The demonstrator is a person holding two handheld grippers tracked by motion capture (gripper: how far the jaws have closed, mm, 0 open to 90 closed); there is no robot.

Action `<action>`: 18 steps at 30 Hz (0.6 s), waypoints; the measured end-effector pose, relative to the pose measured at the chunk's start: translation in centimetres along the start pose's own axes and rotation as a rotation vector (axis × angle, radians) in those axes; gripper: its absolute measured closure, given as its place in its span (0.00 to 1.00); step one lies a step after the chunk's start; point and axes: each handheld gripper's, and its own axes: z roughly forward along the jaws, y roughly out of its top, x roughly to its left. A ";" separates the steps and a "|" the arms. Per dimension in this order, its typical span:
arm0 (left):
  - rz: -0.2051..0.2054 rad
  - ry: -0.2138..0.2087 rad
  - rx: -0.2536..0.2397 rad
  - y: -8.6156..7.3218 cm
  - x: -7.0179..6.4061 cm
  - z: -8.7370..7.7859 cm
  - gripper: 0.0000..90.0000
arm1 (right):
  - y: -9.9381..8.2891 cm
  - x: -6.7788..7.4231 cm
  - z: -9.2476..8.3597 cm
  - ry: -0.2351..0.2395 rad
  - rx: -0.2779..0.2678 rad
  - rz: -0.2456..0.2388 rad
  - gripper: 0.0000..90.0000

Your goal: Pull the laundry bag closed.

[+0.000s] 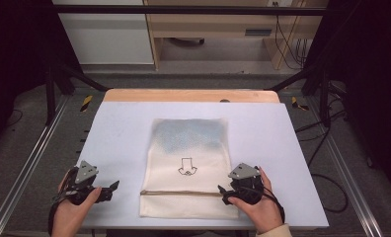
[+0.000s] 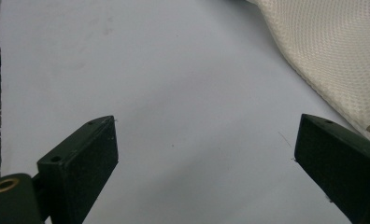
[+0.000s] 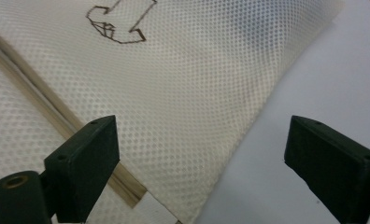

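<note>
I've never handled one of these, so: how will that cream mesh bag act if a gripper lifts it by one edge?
The mesh bag lies flat with a wavy edge, so it is probably floppy and would drape from a single pinch. Its thin, perforated weave in the right gripper view suggests it is light. The right gripper stands open over that edge; on the smooth white table a push would likely slide or bunch it.

Cream mesh bag (image 1: 188, 168), black arrow drawing (image 1: 187, 166)

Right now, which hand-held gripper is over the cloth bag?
The right hand-held gripper: its open jaws straddle the cloth bag's right edge. The left hand-held gripper sits over bare table.
</note>
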 end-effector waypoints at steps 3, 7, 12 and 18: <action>-0.017 0.001 0.003 -0.1 0.3 -0.3 0.07 | 1.3 0.4 -0.4 0.032 0.010 -0.028 0.15; -0.045 0.003 -0.006 -0.1 0.8 -0.3 0.07 | 3.5 1.4 -0.6 0.071 0.017 -0.086 0.17; -0.072 -0.017 -0.001 -0.3 1.2 -0.4 0.07 | 6.2 3.1 0.1 0.127 0.050 -0.171 0.15; -0.074 -0.012 0.013 -0.5 1.3 -0.2 0.07 | 8.6 5.0 1.4 0.152 0.067 -0.283 0.16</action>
